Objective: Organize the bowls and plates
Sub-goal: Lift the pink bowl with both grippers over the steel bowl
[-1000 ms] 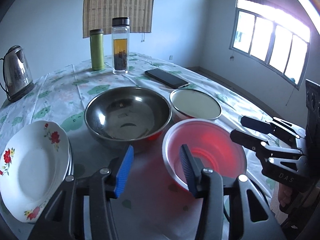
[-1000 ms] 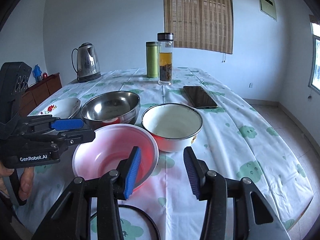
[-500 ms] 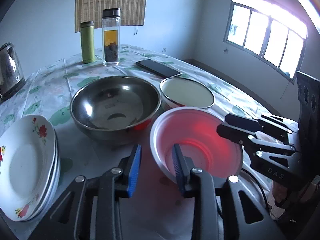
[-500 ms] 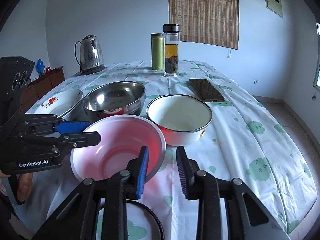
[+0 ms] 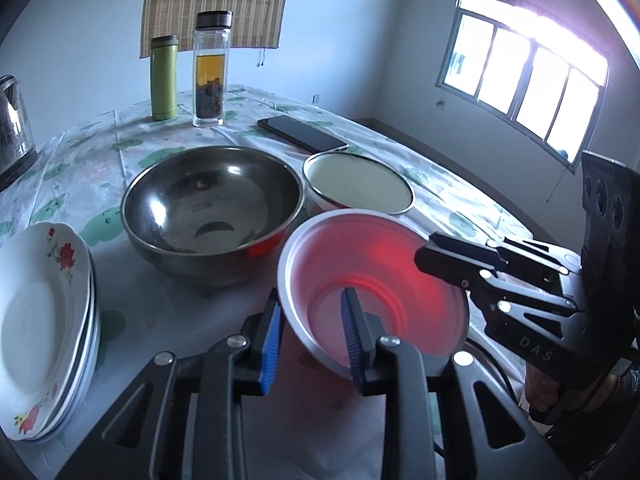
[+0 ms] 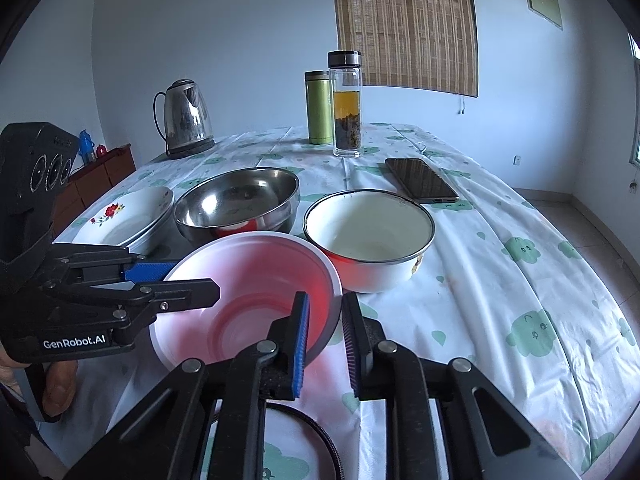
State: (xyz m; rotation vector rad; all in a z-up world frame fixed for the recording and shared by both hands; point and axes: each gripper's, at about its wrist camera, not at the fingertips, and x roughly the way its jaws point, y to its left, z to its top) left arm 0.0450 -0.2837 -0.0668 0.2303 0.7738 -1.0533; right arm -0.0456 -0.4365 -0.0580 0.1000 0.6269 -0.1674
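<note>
A pink plastic bowl (image 5: 372,276) sits tilted at the near table edge; it also shows in the right wrist view (image 6: 256,284). My left gripper (image 5: 312,336) is shut on its near-left rim, one pad inside and one outside. My right gripper (image 6: 324,340) is shut on its right rim. Behind it are a steel bowl (image 5: 212,208), a white enamel bowl (image 5: 360,188) with a red base, and a stack of flowered plates (image 5: 40,320) at the left.
At the far side stand a green flask (image 5: 163,76), a glass tea bottle (image 5: 210,68), a phone (image 5: 302,133) and a kettle (image 6: 186,120). A black ring (image 6: 316,432) lies on the cloth below the right gripper. The table's right edge drops to the floor.
Both grippers have closed from wide open onto the pink bowl's rim, left and right sides. The bowl now tilts and looks slightly raised.
</note>
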